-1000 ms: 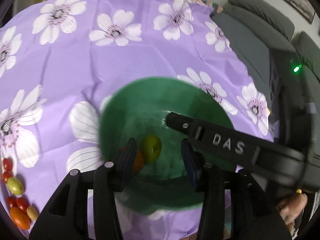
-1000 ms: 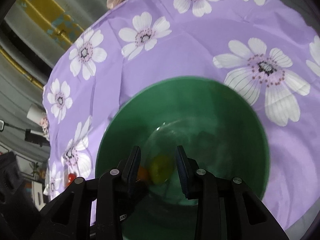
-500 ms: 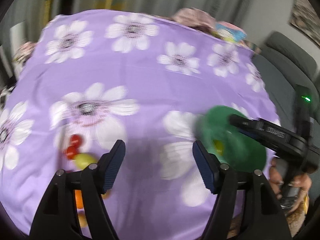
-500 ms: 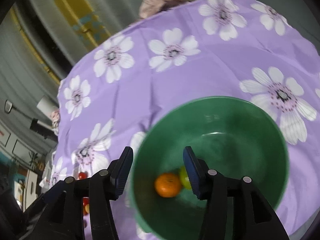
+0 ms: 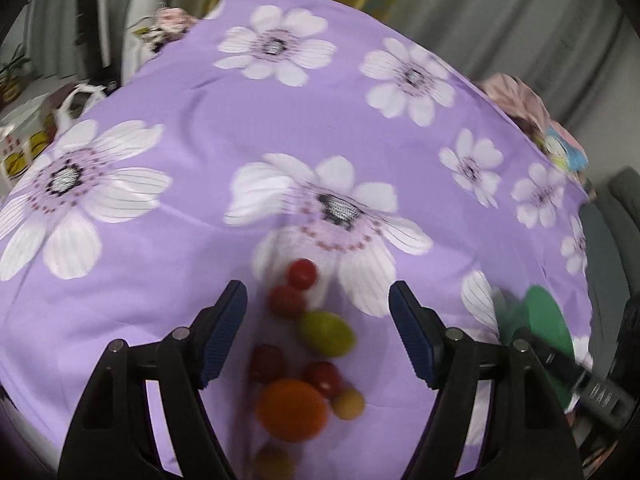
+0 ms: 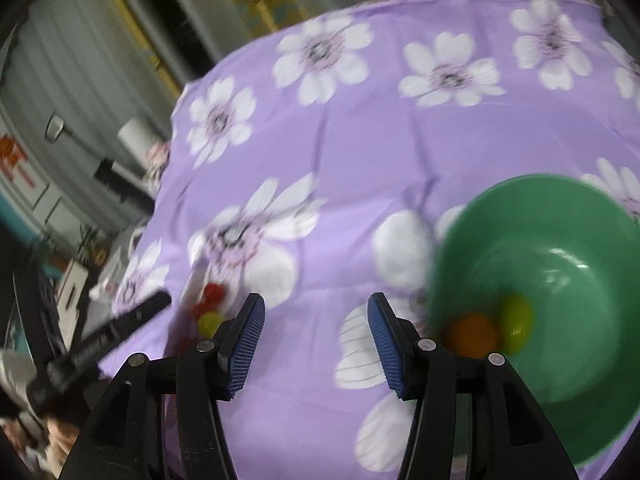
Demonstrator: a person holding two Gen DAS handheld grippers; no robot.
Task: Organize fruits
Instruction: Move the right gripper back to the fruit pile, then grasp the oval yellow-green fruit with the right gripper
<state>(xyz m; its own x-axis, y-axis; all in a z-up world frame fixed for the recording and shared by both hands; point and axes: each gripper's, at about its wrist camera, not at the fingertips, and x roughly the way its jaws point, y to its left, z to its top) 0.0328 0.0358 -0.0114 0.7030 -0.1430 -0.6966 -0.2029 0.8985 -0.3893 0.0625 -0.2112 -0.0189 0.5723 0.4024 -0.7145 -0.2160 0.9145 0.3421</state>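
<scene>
My left gripper (image 5: 318, 316) is open and empty above a cluster of loose fruit on the purple flowered cloth: several red tomatoes (image 5: 303, 273), a green fruit (image 5: 327, 333), an orange (image 5: 291, 409) and small yellow fruits (image 5: 349, 403). My right gripper (image 6: 316, 334) is open and empty over bare cloth, left of the green bowl (image 6: 568, 412). The bowl holds an orange (image 6: 472, 335) and a green fruit (image 6: 516, 323). The fruit cluster shows far left in the right wrist view (image 6: 209, 308). The bowl's edge shows at the right in the left wrist view (image 5: 548, 320).
The round table's cloth (image 5: 240, 92) drops off at its edges. A grey sofa (image 5: 612, 248) stands to the right. Pink and blue cushions (image 5: 532, 116) lie past the far edge. Household clutter (image 5: 48, 112) sits beyond the left edge.
Both grippers have left the bowl and swung left. The left one now sits over the fruit cluster, opened wide. The right one has pulled back from the bowl and opened wider.
</scene>
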